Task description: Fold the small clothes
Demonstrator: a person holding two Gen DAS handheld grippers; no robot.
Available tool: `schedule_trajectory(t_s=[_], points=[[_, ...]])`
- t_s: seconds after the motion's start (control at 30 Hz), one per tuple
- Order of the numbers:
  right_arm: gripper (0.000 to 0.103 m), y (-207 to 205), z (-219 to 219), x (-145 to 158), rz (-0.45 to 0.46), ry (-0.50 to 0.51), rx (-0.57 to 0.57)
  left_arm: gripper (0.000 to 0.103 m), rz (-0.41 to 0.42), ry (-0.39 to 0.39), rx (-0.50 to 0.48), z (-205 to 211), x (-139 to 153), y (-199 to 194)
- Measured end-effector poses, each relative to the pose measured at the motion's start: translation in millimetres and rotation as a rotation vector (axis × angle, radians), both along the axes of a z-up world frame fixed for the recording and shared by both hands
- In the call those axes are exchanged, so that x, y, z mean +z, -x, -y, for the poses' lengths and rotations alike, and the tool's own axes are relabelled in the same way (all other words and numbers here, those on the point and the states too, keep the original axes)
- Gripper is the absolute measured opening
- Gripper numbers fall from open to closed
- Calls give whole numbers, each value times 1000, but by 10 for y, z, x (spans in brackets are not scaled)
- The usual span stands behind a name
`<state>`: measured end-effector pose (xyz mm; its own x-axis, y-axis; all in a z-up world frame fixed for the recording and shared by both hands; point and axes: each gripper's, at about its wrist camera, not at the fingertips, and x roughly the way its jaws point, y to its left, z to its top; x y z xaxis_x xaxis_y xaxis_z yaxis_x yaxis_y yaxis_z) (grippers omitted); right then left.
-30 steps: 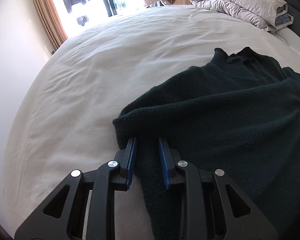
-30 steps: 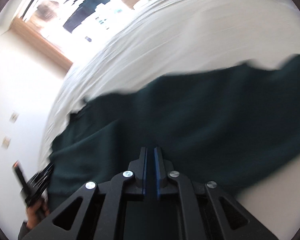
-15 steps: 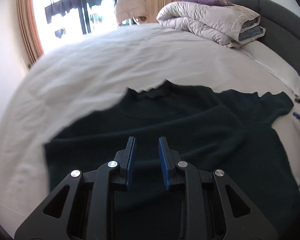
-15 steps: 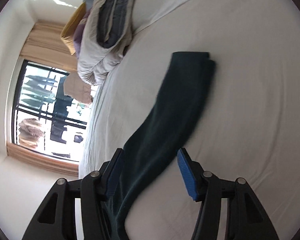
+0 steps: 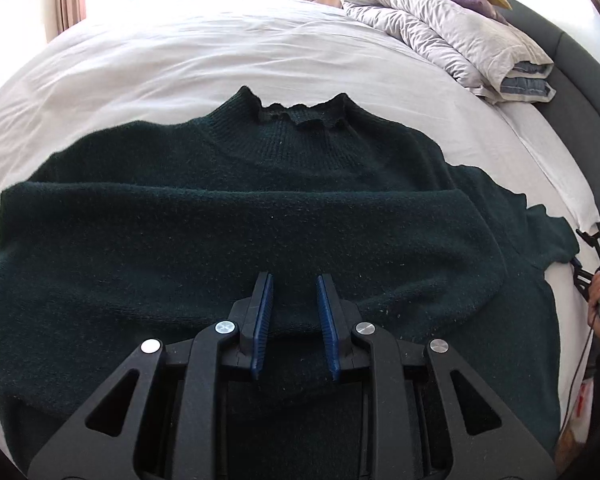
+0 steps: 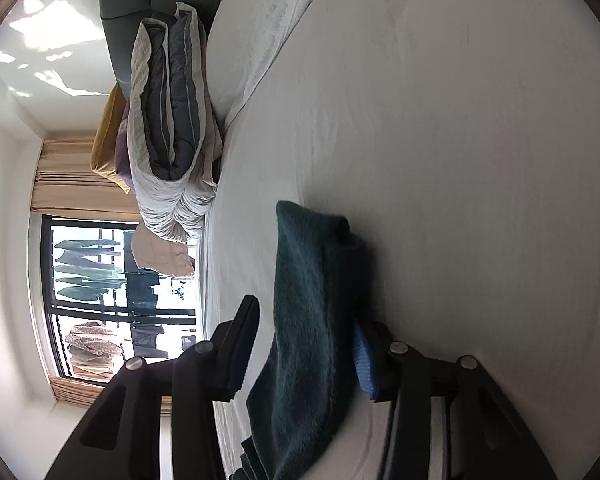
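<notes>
A dark green knit sweater (image 5: 260, 216) lies flat on the white bed (image 5: 180, 60), collar away from me, its left sleeve folded across the chest. My left gripper (image 5: 294, 292) is open above the folded sleeve's lower edge, holding nothing. In the right wrist view, rolled on its side, the sweater's right sleeve (image 6: 312, 280) lies between the fingers of my open right gripper (image 6: 306, 320); the jaws stand wide apart around the cloth. The right gripper also shows at the sleeve's cuff in the left wrist view (image 5: 592, 256).
A folded grey duvet (image 5: 452, 36) with purple and yellow pillows lies at the bed's head by the dark headboard (image 5: 580, 80). A window with curtains (image 6: 84, 300) is beyond the bed. A white towel (image 6: 284, 12) lies near the headboard.
The left gripper let go of the left sleeve after laying it across the chest and backed to the middle. The right gripper opened and now straddles the right sleeve.
</notes>
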<state>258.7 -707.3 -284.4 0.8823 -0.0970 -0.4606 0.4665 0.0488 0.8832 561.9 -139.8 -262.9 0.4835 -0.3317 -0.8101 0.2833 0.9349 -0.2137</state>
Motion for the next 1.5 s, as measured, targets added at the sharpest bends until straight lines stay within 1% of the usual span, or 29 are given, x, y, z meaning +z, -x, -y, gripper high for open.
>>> schedule_trajectory(t_s=[0.1, 0.13, 0.17, 0.2, 0.23, 0.27, 0.33, 0.4, 0.47, 0.53, 0.63, 0.7, 0.83, 0.87, 0.93, 1.0, 1.03, 1.07, 1.1, 1.13, 1.17, 1.2, 1.3, 1.33, 1.37, 1.43, 1.5], points=[[40, -52, 53, -9, -2, 26, 11, 23, -1, 12, 4, -19, -22, -18], [34, -66, 69, -18, -5, 33, 12, 23, -1, 15, 5, -23, -25, -18], [26, -31, 63, -34, -8, 37, 13, 23, -2, 17, 6, -28, -28, -15], [21, -60, 86, -47, -18, 43, 18, 23, -2, 19, 6, -33, -32, -13], [11, -76, 102, -64, -29, 46, 22, 23, -3, 22, 6, -36, -35, -12], [10, -82, 103, -71, -40, 53, 30, 23, -3, 25, 6, -40, -37, -13], [9, -84, 61, -16, -57, 102, 43, 23, -5, 36, 8, -56, -43, -20], [9, -104, -29, 106, -87, 170, 55, 23, 1, 45, 11, -66, -43, -4], [9, -139, -131, 223, -88, 212, 66, 23, 12, 54, 10, -74, -32, 11], [9, -252, -315, 456, -96, 296, 105, 23, 11, 87, 14, -137, -9, 41], [9, -485, -684, 825, -108, 432, 193, 23, -7, 157, 24, -225, 14, 29], [9, -671, -1005, 1073, -95, 505, 259, 23, -12, 184, 21, -263, 39, 34], [9, -1066, -1881, 1485, -68, 658, 442, 23, -32, 258, 9, -325, 98, 35], [9, -1132, -2087, 1542, -63, 688, 481, 23, -32, 283, 4, -341, 128, 35], [9, -1279, -2631, 1644, -52, 761, 570, 23, -34, 333, -3, -370, 194, 19], [9, -1358, -3114, 1661, -41, 818, 643, 23, -46, 400, -3, -410, 261, -11], [9, -1390, -3377, 1647, -44, 861, 680, 28, -52, 431, -2, -429, 289, -31], [9, -1426, -3679, 1620, -52, 917, 723, 35, -62, 464, 1, -449, 317, -58], [9, -1452, -3926, 1577, -55, 957, 762, 60, -69, 489, 9, -463, 358, -76], [9, -1478, -4086, 1537, -59, 980, 790, 70, -65, 517, 21, -484, 392, -87], [9, -1505, -4265, 1481, -65, 1004, 819, 71, -60, 544, 27, -492, 429, -98], [9, -1520, -4448, 1419, -76, 1039, 842, 72, -79, 574, 24, -493, 444, -133], [9, -1515, -4842, 1294, -108, 1154, 896, 72, -159, 662, 19, -473, 434, -237], [9, -1495, -4989, 1253, -108, 1203, 918, 72, -179, 674, 17, -448, 443, -277], [9, -1481, -5071, 1236, -104, 1226, 931, 72, -199, 679, 10, -410, 439, -321], [9, -1419, -5192, 1196, -94, 1246, 956, 72, -230, 695, 0, -350, 434, -384], [9, -1399, -5247, 1130, -102, 1265, 968, 72, -264, 698, -10, -283, 404, -453]])
